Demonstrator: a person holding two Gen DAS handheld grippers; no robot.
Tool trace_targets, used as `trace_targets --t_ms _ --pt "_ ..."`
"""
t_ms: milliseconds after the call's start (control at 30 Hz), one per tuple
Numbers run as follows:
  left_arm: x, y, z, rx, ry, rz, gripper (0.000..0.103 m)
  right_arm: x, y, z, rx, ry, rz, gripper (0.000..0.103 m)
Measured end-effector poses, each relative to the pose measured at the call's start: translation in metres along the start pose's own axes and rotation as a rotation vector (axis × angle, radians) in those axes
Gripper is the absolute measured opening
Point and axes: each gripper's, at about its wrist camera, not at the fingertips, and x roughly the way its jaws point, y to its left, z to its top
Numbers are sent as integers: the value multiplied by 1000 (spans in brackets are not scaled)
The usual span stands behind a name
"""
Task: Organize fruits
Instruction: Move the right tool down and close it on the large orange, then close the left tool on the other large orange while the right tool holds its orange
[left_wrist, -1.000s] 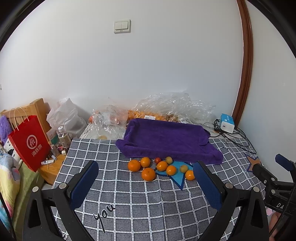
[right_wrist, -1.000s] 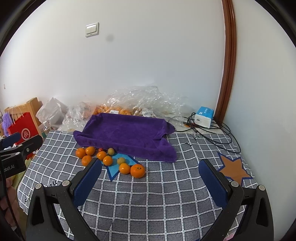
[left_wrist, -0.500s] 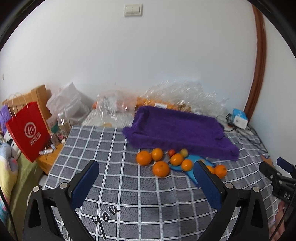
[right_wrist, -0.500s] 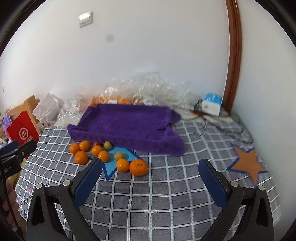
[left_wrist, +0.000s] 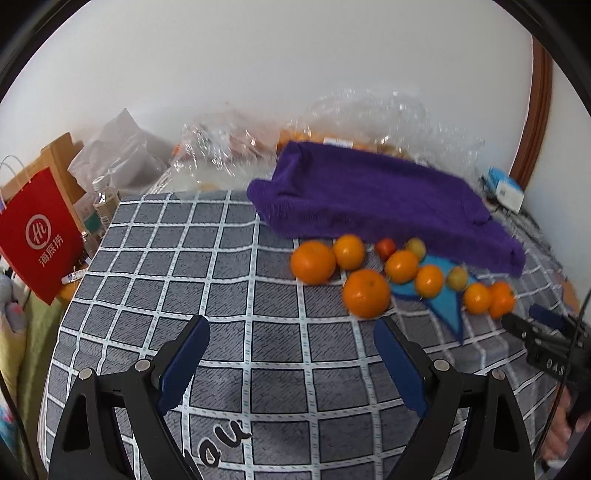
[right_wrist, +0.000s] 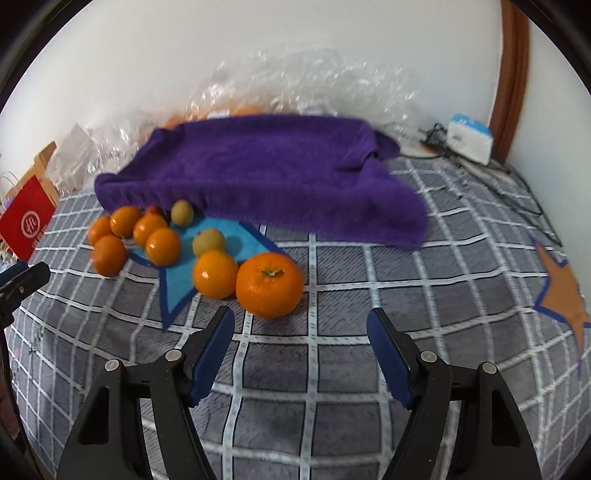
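Several oranges lie in a loose row on the grey checked cloth (left_wrist: 221, 280) in front of a purple towel (left_wrist: 369, 199). The largest orange (right_wrist: 269, 284) sits just ahead of my right gripper (right_wrist: 300, 328), which is open and empty. Another big orange (left_wrist: 365, 292) lies just ahead and right of my left gripper (left_wrist: 291, 343), also open and empty. Two small yellow-green fruits (right_wrist: 208, 240) and a small red one (left_wrist: 385, 248) lie among the oranges. The purple towel also shows in the right wrist view (right_wrist: 266, 173).
A blue star patch (right_wrist: 221, 251) lies under some fruit, an orange star patch (right_wrist: 565, 295) at right. Clear plastic bags (left_wrist: 369, 122) are heaped behind the towel. A red paper bag (left_wrist: 37, 236) and bottles stand left of the table. A white-blue box (right_wrist: 471, 136) with cables sits back right.
Both grippers have moved forward and down toward the fruit row, which now looks much larger. The fruit and the towel have not moved. Both grippers stay open.
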Motion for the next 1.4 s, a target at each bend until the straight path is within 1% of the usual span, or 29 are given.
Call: trace_targets --t_ms 67,167,233,333,367,400,467,500,600,733,933,1067,1167,1267,1300,1333,1400 --pt "6 0 -1 6 15 -14 90 10 0 3 1 18 3 71" --pt "16 0 0 5 39 -34 90 19 0 8 9 26 33 71" --pt "23 -2 2 -2 52 -57 90 25 2 10 -2 22 32 69" --pt "29 -8 5 -2 51 -82 90 28 4 10 -27 3 22 58" --pt "31 -11 6 -1 50 -90 90 28 3 10 -28 1 24 51" --pt "33 -14 7 -1 50 -101 90 27 1 10 -27 -2 25 47" --pt "39 -23 9 1 57 -118 90 27 -2 11 -20 -6 15 44" --pt "43 -27 11 4 59 -113 90 26 -6 11 -14 -12 3 43" --pt "53 -37 12 19 58 -97 90 26 -14 12 -1 -17 -26 43" --pt "63 -43 12 14 52 -87 73 30 -19 12 11 -16 -26 43" --pt "70 -47 8 29 63 -110 71 31 -20 13 15 -22 -26 43" --pt "71 -48 7 34 64 -102 71 32 -19 12 11 -21 -33 44" --pt "71 -48 7 38 65 -98 72 32 -17 12 -4 -17 -23 52" --pt "71 -48 8 26 59 -113 72 32 -15 11 -16 -19 -18 52" --pt "69 -46 8 14 52 -125 65 32 -15 11 -17 -20 -16 51" --pt "68 -43 8 1 44 -136 51 31 -15 11 -17 -23 -11 50" --pt "65 -37 7 -29 34 -158 45 30 -16 10 -13 -27 1 44"
